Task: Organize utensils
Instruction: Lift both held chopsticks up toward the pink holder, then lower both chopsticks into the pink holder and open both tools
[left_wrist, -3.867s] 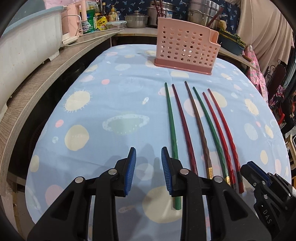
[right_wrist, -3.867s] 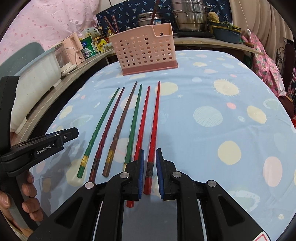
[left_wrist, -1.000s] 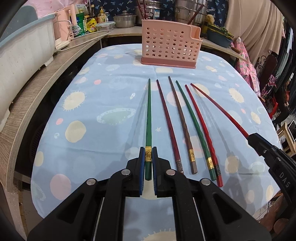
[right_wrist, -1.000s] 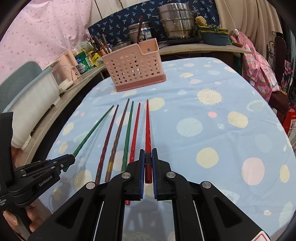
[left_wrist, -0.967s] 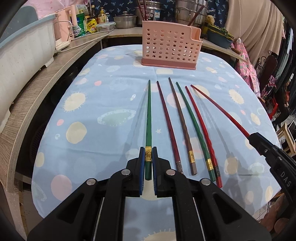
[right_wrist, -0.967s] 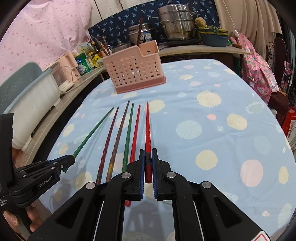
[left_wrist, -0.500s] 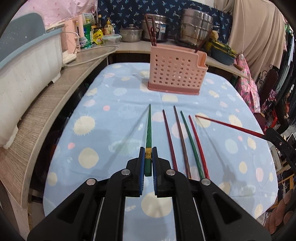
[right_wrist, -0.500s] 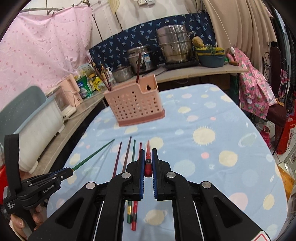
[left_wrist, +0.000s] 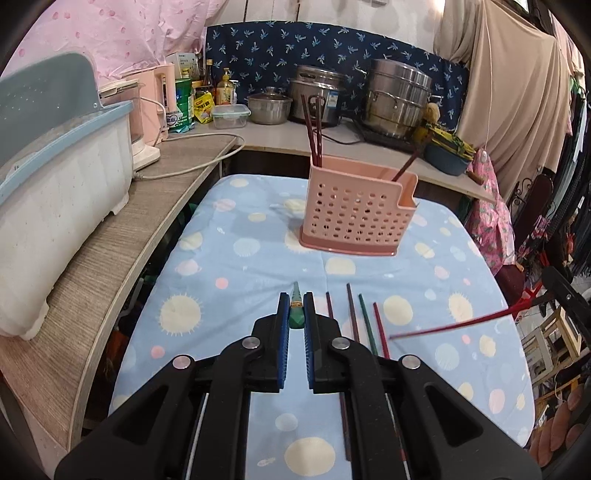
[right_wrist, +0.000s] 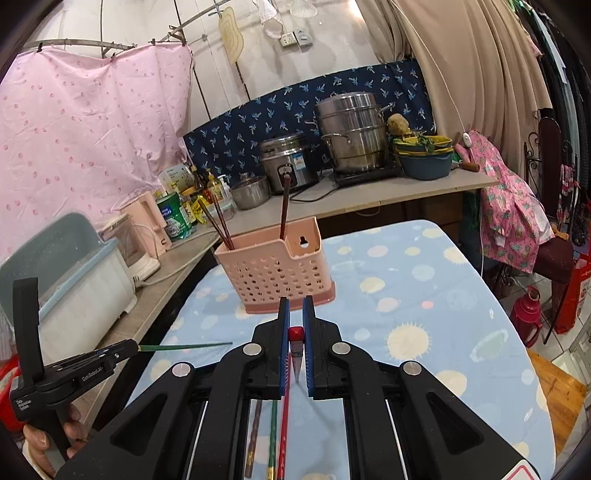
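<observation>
While foreshortened, green chopstick (left_wrist: 296, 314) hides lengthwise between left gripper (left_wrist: 296, 321) pads.

Four table chopsticks (left_wrist: 364, 325) run under the left gripper (left_wrist: 296, 317), near ends hidden. Holder (left_wrist: 356, 216) interior unseen. Green chopstick (right_wrist: 184, 346) grip end hidden inside jaws. Counter labels unreadable.

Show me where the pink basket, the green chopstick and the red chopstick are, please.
Pink basket (left_wrist: 354, 218), left wrist view: middle of its holed front wall.
Green chopstick (right_wrist: 184, 346), right wrist view: mid-shaft, sticking out of the left gripper.
Red chopstick (left_wrist: 454, 325), left wrist view: mid-shaft, held in the air.
</observation>
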